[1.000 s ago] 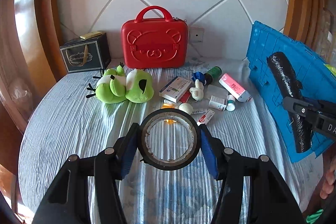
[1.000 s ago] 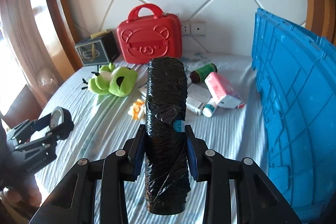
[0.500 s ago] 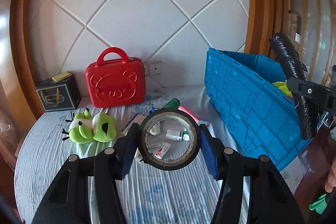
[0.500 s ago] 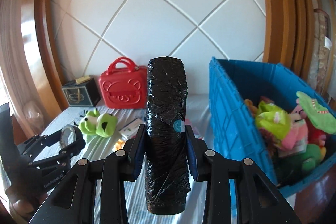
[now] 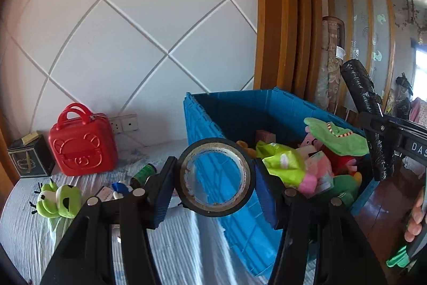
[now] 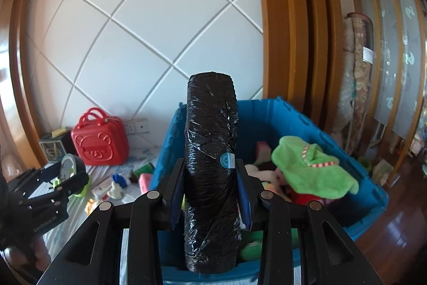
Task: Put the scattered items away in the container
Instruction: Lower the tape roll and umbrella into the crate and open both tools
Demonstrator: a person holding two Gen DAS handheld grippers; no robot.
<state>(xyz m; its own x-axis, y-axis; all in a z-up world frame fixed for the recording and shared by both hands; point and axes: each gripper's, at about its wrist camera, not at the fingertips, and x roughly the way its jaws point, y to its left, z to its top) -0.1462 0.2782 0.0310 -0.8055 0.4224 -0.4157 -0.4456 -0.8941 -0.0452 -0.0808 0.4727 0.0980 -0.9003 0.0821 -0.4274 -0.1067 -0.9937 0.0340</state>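
Note:
My left gripper point(image 5: 214, 183) is shut on a black roll of tape point(image 5: 248, 167), held up in front of the near wall of the blue crate point(image 5: 240, 226). My right gripper point(image 6: 210, 188) is shut on a black roll of plastic bags point(image 6: 210, 151), upright over the blue crate point(image 6: 307, 124). The crate is filled with soft toys, a green plush point(image 6: 309, 167) on top. Scattered items remain on the striped bed: a green frog plush point(image 5: 60, 200), a green bottle point(image 5: 144, 171), small boxes point(image 6: 102, 187). The right gripper with the black roll point(image 5: 365, 108) shows at the right of the left wrist view.
A red bear case point(image 5: 82, 144) and a dark gift box point(image 5: 29, 158) stand by the quilted white wall. Wooden frame posts point(image 5: 283, 18) rise behind the crate. Dark wood floor point(image 6: 395, 231) lies to the crate's right.
Both grippers have risen and swung right from over the bed to the blue crate, each keeping its load. The crate's inside with the toys has come into view.

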